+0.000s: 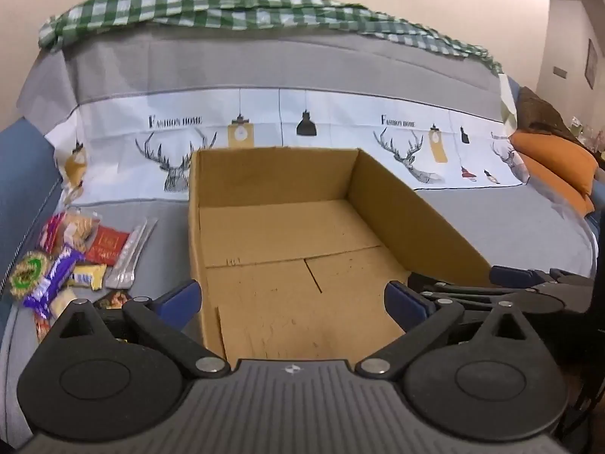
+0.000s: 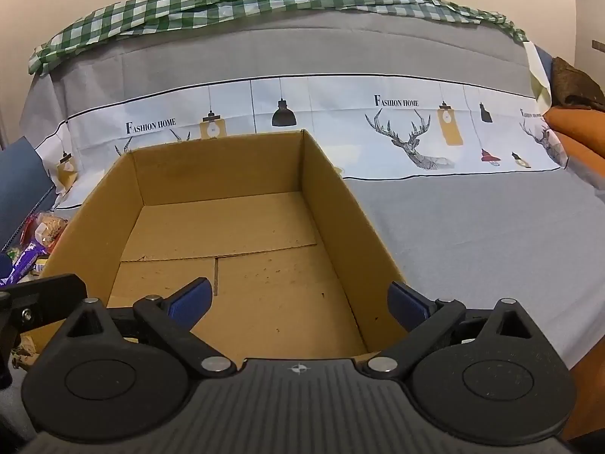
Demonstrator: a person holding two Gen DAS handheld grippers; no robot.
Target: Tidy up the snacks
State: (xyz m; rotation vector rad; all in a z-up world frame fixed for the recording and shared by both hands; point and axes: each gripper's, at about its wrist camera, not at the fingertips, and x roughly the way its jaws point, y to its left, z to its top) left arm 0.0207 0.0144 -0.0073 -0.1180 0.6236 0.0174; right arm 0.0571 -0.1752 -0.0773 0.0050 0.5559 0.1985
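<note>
An open brown cardboard box (image 1: 272, 174) with nothing in it stands on the grey sofa seat; it also shows in the right wrist view (image 2: 223, 174). A pile of snack packets (image 1: 72, 257) lies left of the box: a purple bar (image 1: 53, 283), a red packet (image 1: 106, 244), a silver stick pack (image 1: 130, 255). The pile's edge shows in the right wrist view (image 2: 36, 238). My left gripper (image 1: 293, 300) is open and empty at the box's near edge. My right gripper (image 2: 298, 302) is open and empty over the box's near right part. It also shows in the left wrist view (image 1: 510, 287).
The sofa's back (image 1: 302, 64) carries a grey printed cover and a green checked cloth (image 1: 227, 7) on top. An orange cushion (image 1: 556, 162) lies at the far right. The blue sofa arm (image 1: 22, 174) stands left of the snacks.
</note>
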